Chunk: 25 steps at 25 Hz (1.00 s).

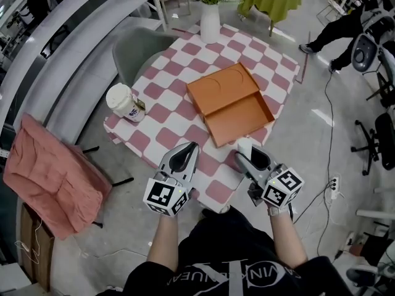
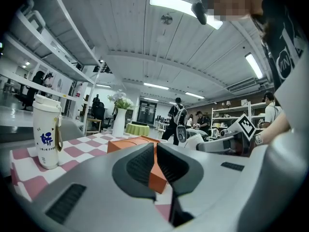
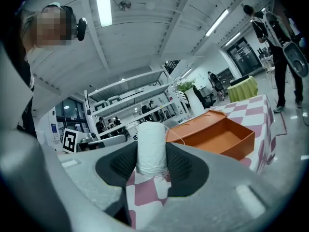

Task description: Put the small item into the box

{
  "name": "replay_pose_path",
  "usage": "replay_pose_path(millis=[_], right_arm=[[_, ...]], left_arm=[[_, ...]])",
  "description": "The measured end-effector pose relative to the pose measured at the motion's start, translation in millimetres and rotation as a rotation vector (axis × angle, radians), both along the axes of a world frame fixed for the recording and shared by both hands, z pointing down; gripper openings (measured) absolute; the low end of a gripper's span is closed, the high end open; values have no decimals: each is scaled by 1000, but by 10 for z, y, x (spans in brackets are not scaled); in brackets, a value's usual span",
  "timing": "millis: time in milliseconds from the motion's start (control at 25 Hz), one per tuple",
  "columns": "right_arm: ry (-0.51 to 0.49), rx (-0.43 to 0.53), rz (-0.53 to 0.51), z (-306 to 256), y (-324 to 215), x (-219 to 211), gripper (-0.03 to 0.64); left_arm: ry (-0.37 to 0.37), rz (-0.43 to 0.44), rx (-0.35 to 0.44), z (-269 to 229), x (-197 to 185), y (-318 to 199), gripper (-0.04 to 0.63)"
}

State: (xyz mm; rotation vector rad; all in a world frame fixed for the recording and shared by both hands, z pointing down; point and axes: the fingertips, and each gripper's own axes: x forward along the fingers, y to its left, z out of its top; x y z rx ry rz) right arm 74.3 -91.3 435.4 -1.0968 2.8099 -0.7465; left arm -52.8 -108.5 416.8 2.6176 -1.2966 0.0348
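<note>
An open orange box (image 1: 237,115) lies on the pink-and-white checked table (image 1: 166,113), with its lid (image 1: 221,86) folded back toward the vase. The same orange box (image 3: 219,135) shows ahead and to the right in the right gripper view. My right gripper (image 1: 246,151) hovers at the table's near edge, just short of the box, shut on a white spool of thread (image 3: 151,149) that stands upright between its jaws. My left gripper (image 1: 188,152) is beside it to the left, jaws nearly touching and empty, with the box corner (image 2: 155,177) showing behind them.
A white lidded cup (image 1: 124,103) stands at the table's left edge. A white vase of flowers (image 1: 210,14) stands at the far side. A grey chair (image 1: 139,51) sits behind the table, a chair draped with pink cloth (image 1: 46,177) to the left. People stand far off.
</note>
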Motion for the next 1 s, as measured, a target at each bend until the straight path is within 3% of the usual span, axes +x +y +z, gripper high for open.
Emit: replay_pose_path(millis=[560,800,1000], right_arm=[[53,-39,-49,127,-474,-29,179],[193,-68,-116,250,-565,-151,179],[308,-101,-150,347,-672,-208,179]], left_arm=[[-36,-14,-48,172,144,-356,23],[-96,-26,-59,237,150,-330,23],[-92,-33,-82,337,140,-361,23]])
